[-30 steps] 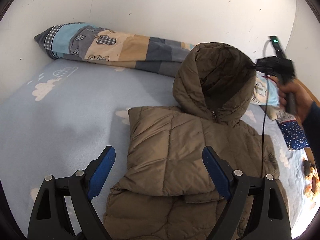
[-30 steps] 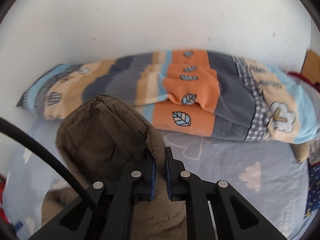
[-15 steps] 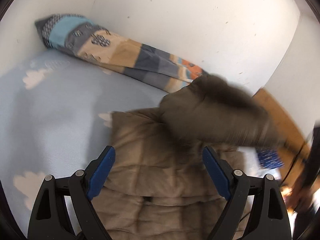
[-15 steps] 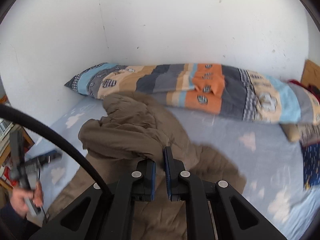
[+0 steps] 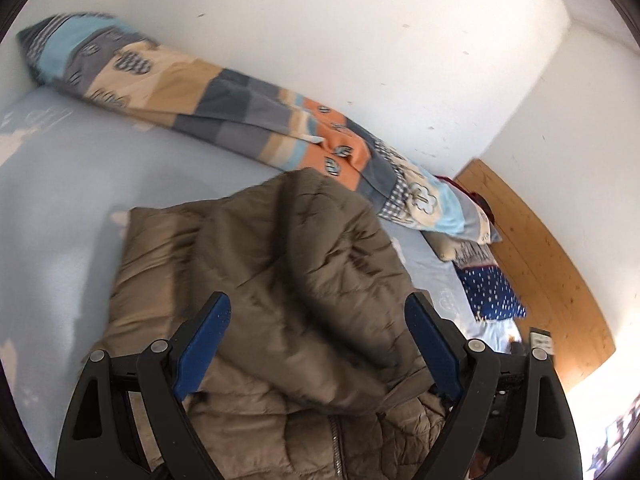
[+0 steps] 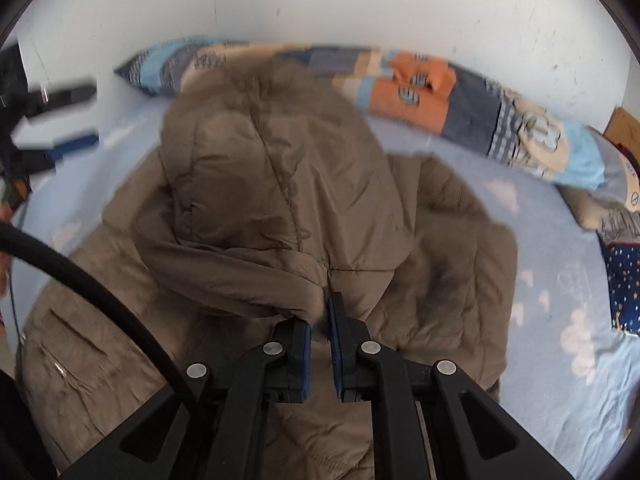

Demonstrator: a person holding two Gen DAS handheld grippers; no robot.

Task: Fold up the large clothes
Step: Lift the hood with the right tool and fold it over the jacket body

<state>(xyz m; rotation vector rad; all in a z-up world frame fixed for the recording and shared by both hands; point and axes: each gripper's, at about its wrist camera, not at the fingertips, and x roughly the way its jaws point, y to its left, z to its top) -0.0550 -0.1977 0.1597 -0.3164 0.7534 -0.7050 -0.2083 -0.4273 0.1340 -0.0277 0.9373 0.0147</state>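
A brown quilted hooded jacket (image 5: 280,280) lies on the light blue bed sheet (image 5: 60,220). Its hood (image 6: 272,184) is folded down over the jacket body. My right gripper (image 6: 320,316) is shut on the hood's edge and holds it over the jacket's chest. My left gripper (image 5: 318,320) is open and empty, its blue pads on either side of the jacket's middle, just above it. The left gripper also shows at the left edge of the right wrist view (image 6: 60,120), blurred.
A long patchwork pillow (image 5: 240,108) lies along the white wall at the back. A dark blue dotted cloth (image 5: 492,292) and small cushions sit at the right by a wooden headboard (image 5: 560,280). A black cable (image 6: 100,288) crosses the right wrist view.
My right gripper has pulled the hood from upright at the far end down over the jacket body. My left gripper stayed open and swung its view to the right.
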